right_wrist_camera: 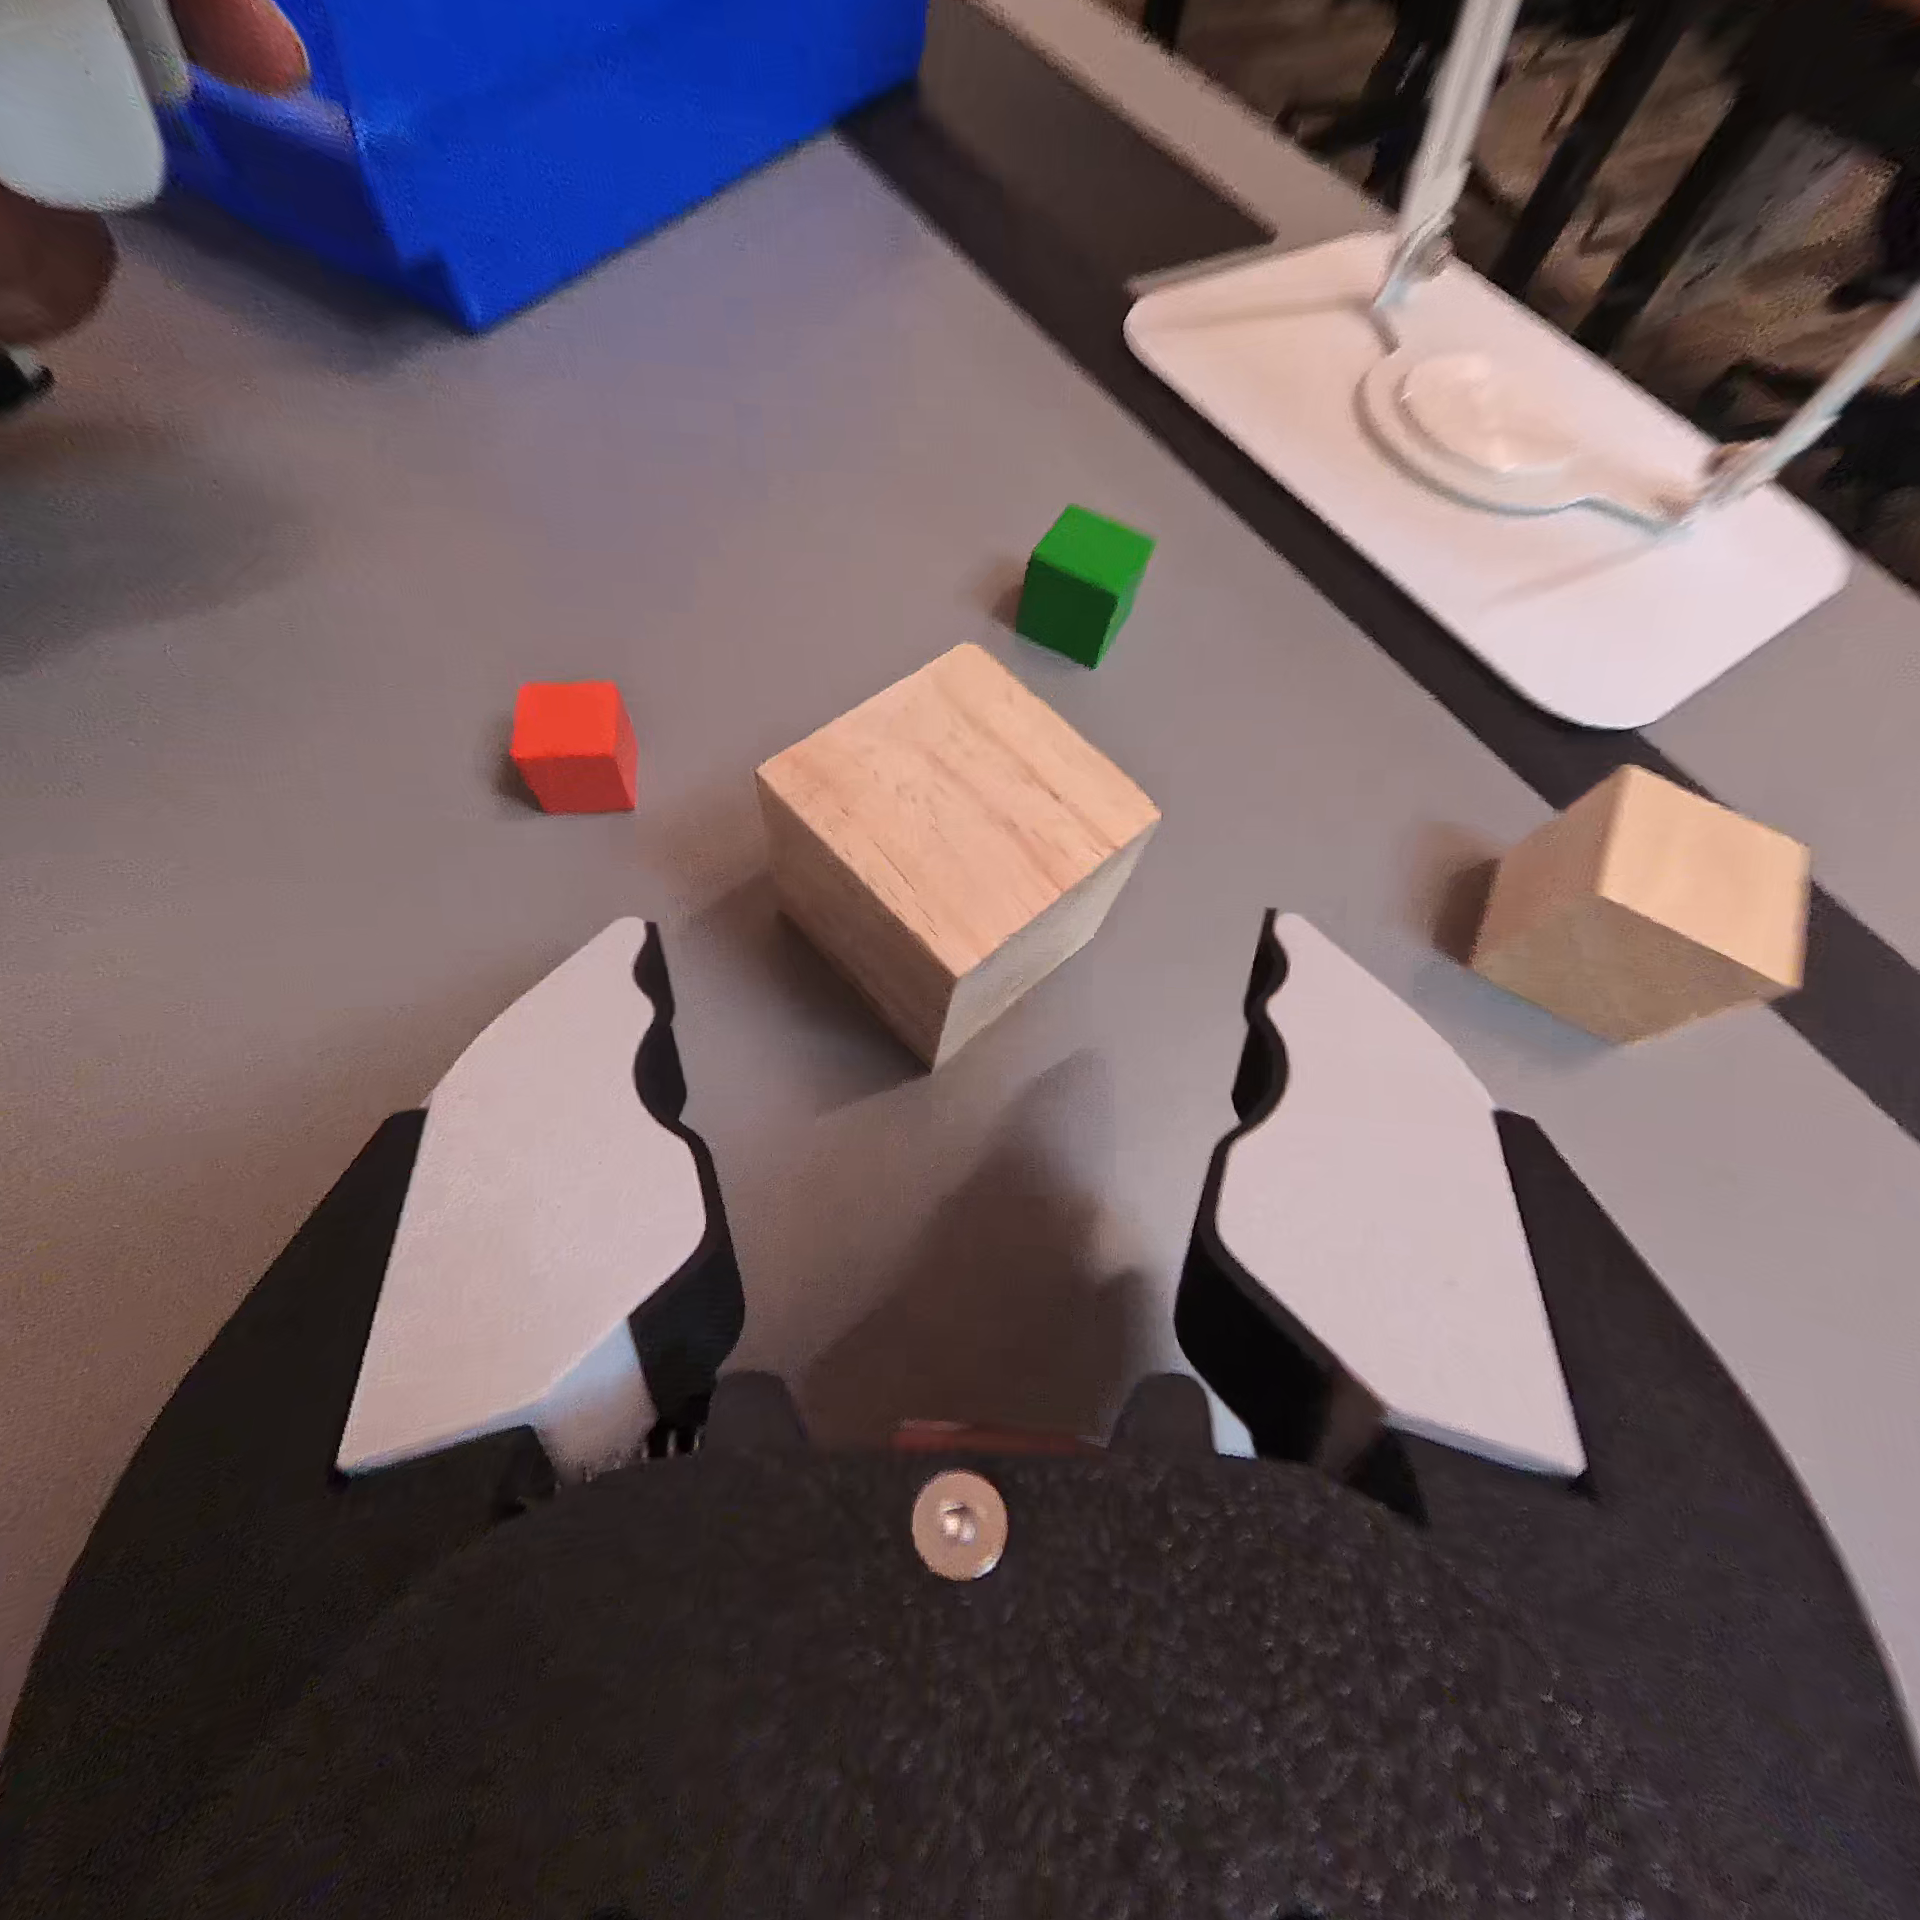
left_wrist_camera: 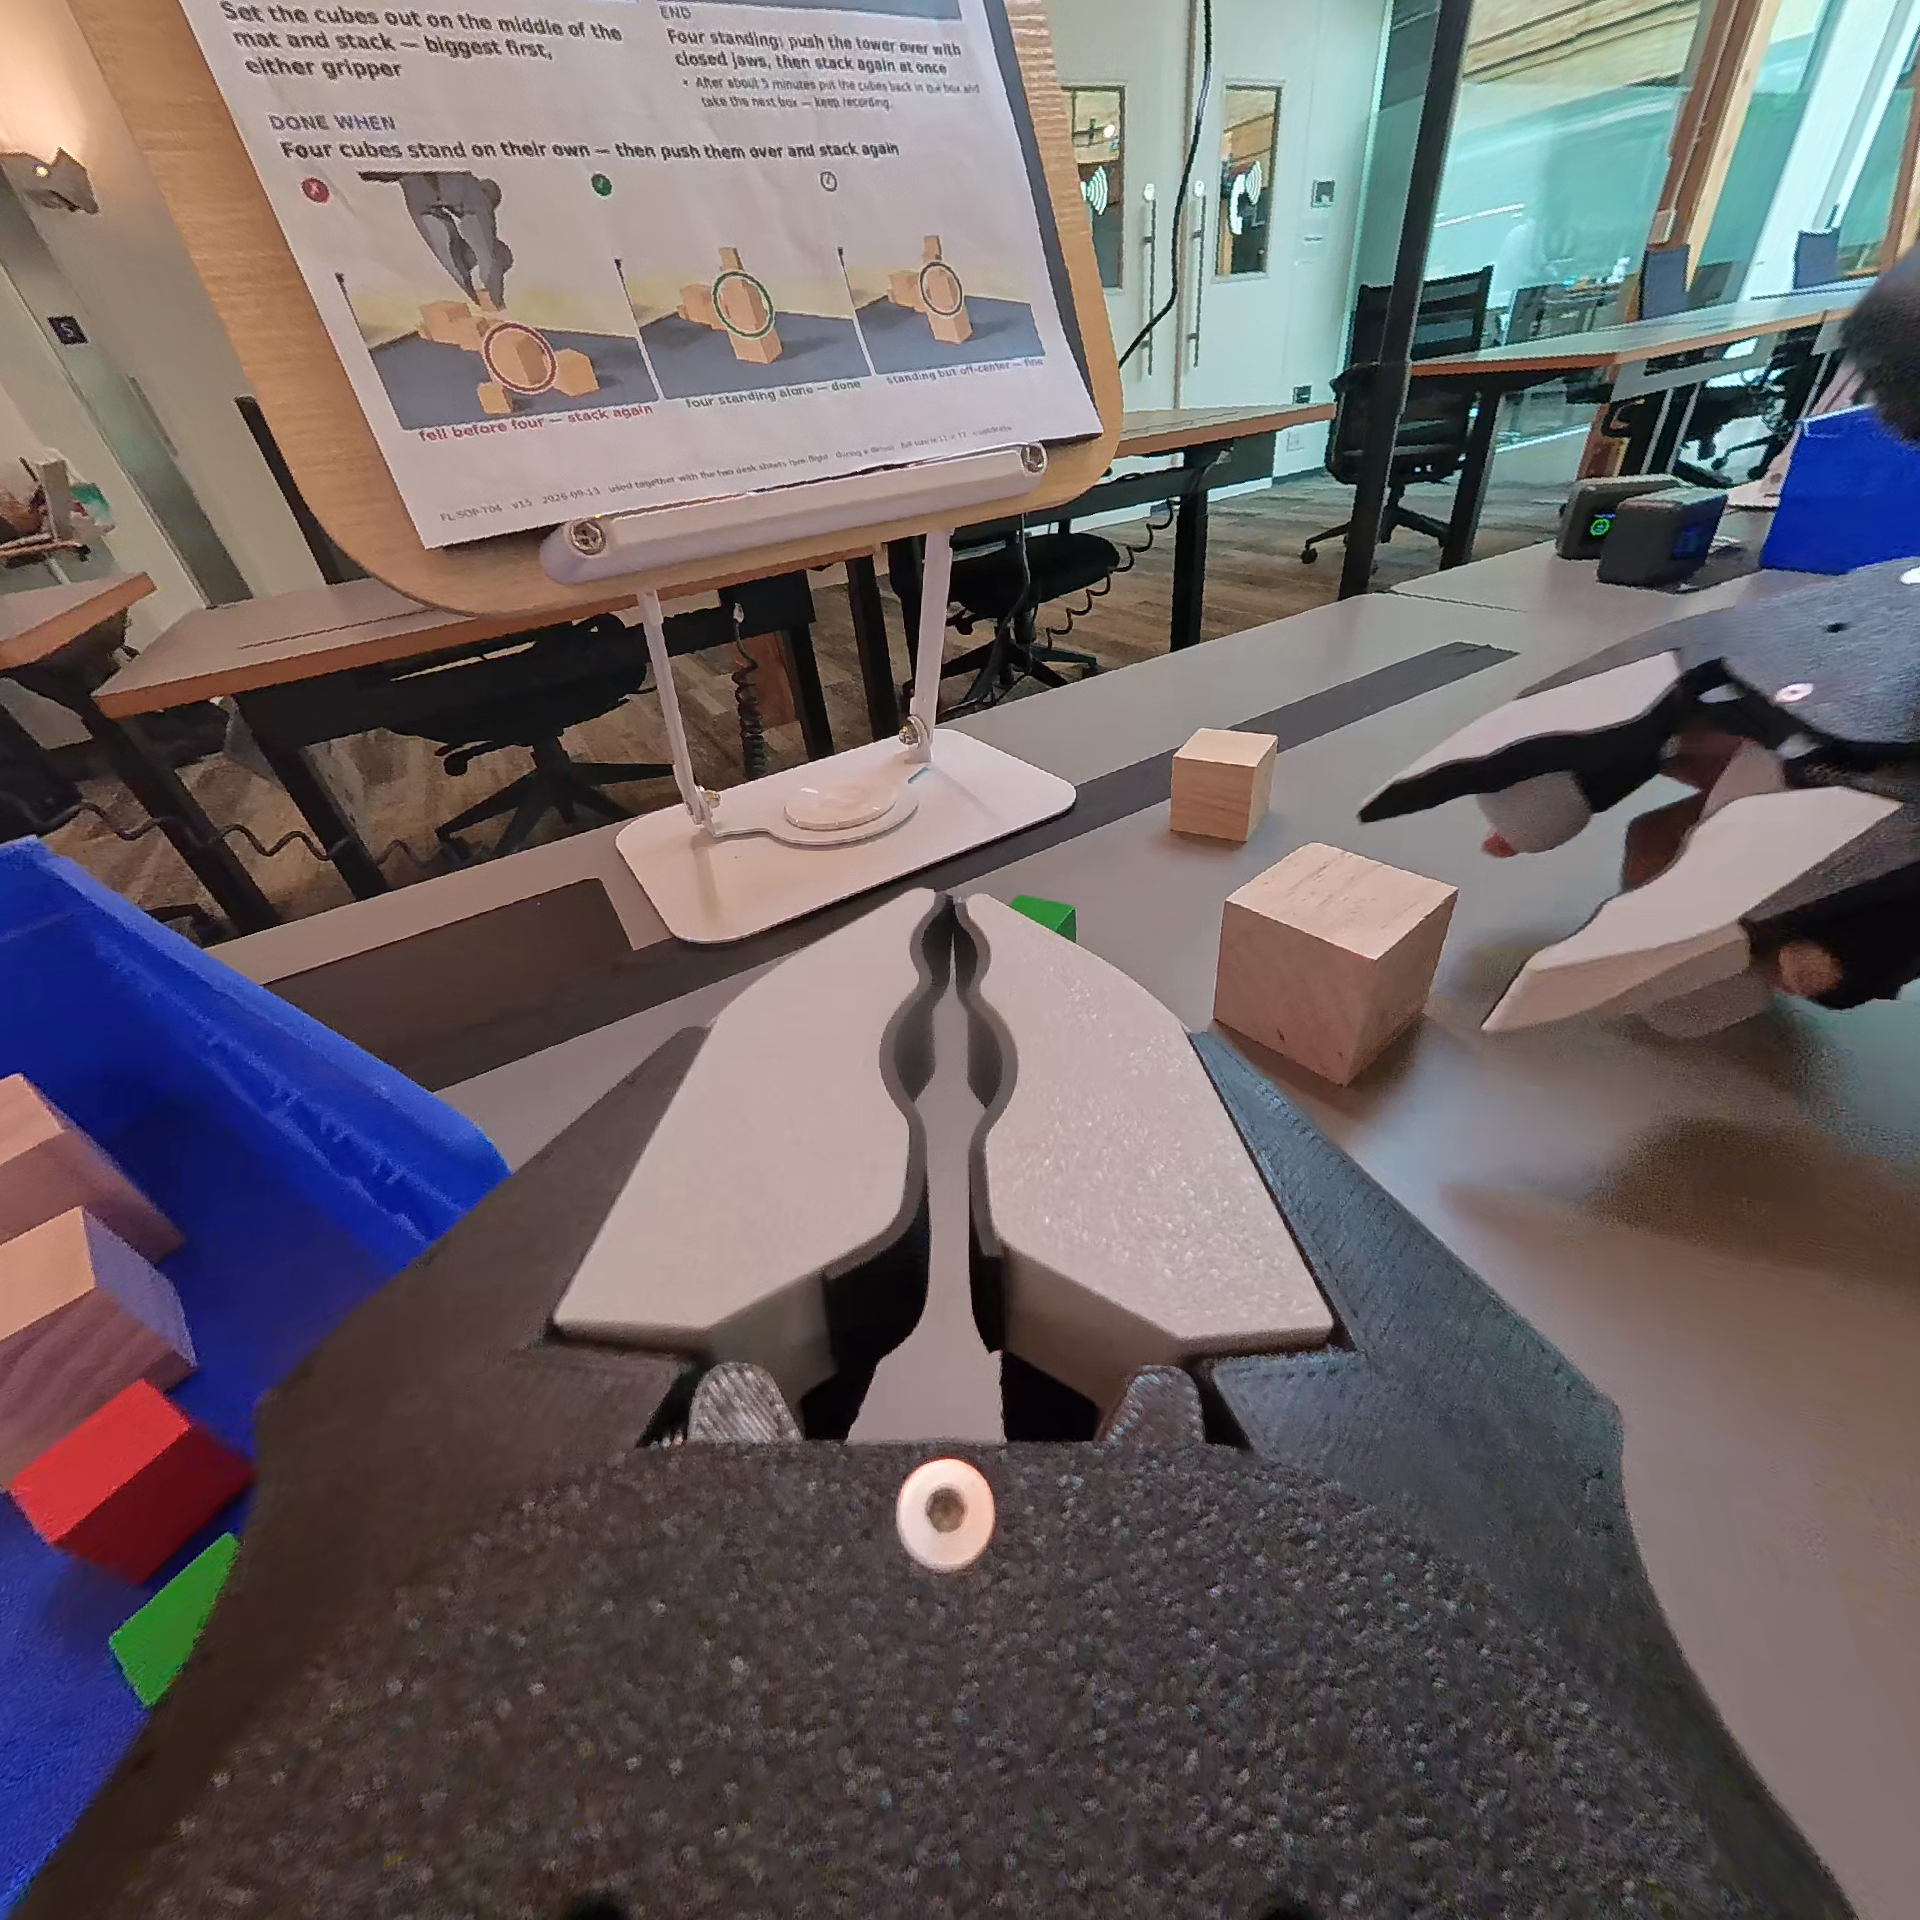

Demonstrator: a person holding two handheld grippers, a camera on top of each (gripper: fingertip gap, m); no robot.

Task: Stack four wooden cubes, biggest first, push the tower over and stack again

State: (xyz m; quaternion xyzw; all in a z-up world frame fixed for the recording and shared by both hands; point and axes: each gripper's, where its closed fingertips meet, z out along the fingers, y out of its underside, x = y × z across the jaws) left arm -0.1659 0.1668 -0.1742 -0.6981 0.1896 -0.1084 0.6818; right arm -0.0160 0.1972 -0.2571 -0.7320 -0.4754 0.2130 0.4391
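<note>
1. Sitting at the left edge of the left wrist view, the blue bin (left_wrist_camera: 239,1049) holds plain wooden blocks, a red block (left_wrist_camera: 125,1475) and a green block (left_wrist_camera: 171,1621); it rests on the grey table (left_wrist_camera: 1558,1299).
2. At lower centre of that view the left gripper (left_wrist_camera: 951,914) is clenched, its pale fingers (left_wrist_camera: 790,1122) meeting at the tips with nothing between them; it points level toward the white stand base (left_wrist_camera: 831,831) with the printed sheet (left_wrist_camera: 644,260) above; a small green cube (right_wrist_camera: 1086,582) peeks out just past its tip.
3. Right of it stand the large wooden cube (right_wrist_camera: 945,831) and, farther back, the smaller wooden cube (right_wrist_camera: 1642,904), apart from each other.
4. At the right edge the right gripper (right_wrist_camera: 956,935) is spread wide and grips nothing; a gloved hand (left_wrist_camera: 1849,935) carries it, tilted down toward the table; the large wooden cube sits just ahead of the fingertips (right_wrist_camera: 613,956), clear of both pads; a small red cube (right_wrist_camera: 575,743) lies to the left in the right wrist view.
</note>
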